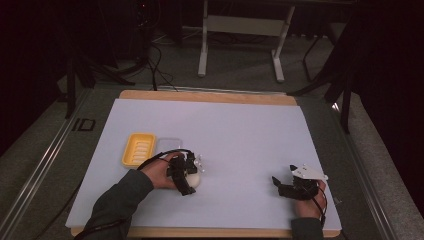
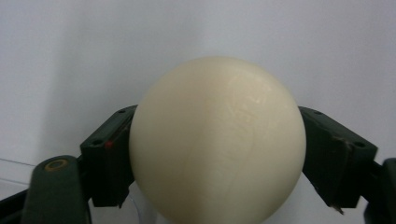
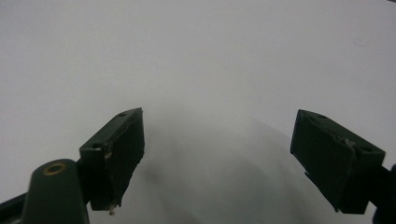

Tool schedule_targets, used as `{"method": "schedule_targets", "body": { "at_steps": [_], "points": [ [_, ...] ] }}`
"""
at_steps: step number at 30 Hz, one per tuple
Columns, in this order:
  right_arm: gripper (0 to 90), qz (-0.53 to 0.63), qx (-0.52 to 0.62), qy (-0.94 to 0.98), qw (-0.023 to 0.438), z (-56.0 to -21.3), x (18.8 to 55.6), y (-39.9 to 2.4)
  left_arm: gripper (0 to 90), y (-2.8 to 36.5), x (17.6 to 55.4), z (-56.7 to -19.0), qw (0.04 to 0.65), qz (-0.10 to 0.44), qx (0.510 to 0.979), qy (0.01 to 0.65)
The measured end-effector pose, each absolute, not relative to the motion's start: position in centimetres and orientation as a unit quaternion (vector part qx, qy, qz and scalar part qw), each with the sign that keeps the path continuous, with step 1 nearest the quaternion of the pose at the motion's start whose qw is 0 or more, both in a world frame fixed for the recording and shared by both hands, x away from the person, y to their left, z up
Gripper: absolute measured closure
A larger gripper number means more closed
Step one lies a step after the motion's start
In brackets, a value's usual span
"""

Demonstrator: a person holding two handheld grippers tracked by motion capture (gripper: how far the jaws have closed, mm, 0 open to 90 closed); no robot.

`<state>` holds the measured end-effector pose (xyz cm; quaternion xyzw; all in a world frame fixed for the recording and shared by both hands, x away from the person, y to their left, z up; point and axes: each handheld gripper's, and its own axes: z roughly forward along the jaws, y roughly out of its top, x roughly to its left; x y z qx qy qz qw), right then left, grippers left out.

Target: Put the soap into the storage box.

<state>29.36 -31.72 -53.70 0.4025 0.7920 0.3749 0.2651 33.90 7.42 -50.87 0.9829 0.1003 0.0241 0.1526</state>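
Fingers of the left gripper [image 2: 217,154] press on both flanks of a cream ball [image 2: 217,140], one black pad on each side at about its widest part; in the high view the same ball [image 1: 193,180] sits low over the white sheet [image 1: 240,135], near the table's front edge and left of centre. Contact looks narrow against a smooth, curved surface, so the likely failure is the ball squirting out forward or rolling free if the grip loosens or the hand tilts; once loose, a ball on a flat sheet would probably roll some way. Fingers of the right gripper [image 3: 217,158] stand wide apart with nothing between them, above bare sheet; in the high view this gripper [image 1: 295,186] rests near the front right, well apart from the ball, too far to catch a slip. Beyond the left hand [image 1: 161,172] lies a yellow tray [image 1: 131,152] with a clear lid [image 1: 169,142] just beside it. Farther off, the letters "ID" [image 1: 83,124] can be read on the dark surface left of the sheet; no brand or label is legible on the ball, tray or grippers.
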Motion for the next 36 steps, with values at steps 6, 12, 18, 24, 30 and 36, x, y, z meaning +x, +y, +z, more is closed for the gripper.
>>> {"method": "schedule_targets", "body": {
  "at_steps": [6,12,18,24,30,36],
  "points": [
    [17.5,0.375,0.402,0.792,0.265,-53.70,29.37,-31.73,21.6,7.19,33.99,-50.80,0.142,0.022,0.985,0.097],
    [17.5,0.375,0.402,0.792,0.265,-53.71,29.36,-31.72,23.8,7.00,34.24,-50.66,0.127,0.018,0.987,0.093],
    [17.5,0.375,0.403,0.792,0.265,-53.70,29.36,-31.73,25.0,6.57,34.31,-50.54,0.110,0.016,0.990,0.092],
    [17.5,0.375,0.402,0.792,0.265,-53.70,29.36,-31.74,25.3,6.50,34.37,-50.47,0.106,0.015,0.990,0.087],
    [17.5,0.375,0.402,0.792,0.265,-53.70,29.36,-31.75,25.4,6.51,34.34,-50.47,0.106,0.016,0.990,0.086],
    [17.5,0.376,0.402,0.792,0.266,-53.69,29.35,-31.76,25.4,6.49,34.31,-50.43,0.103,0.017,0.991,0.085]
  ]
}}
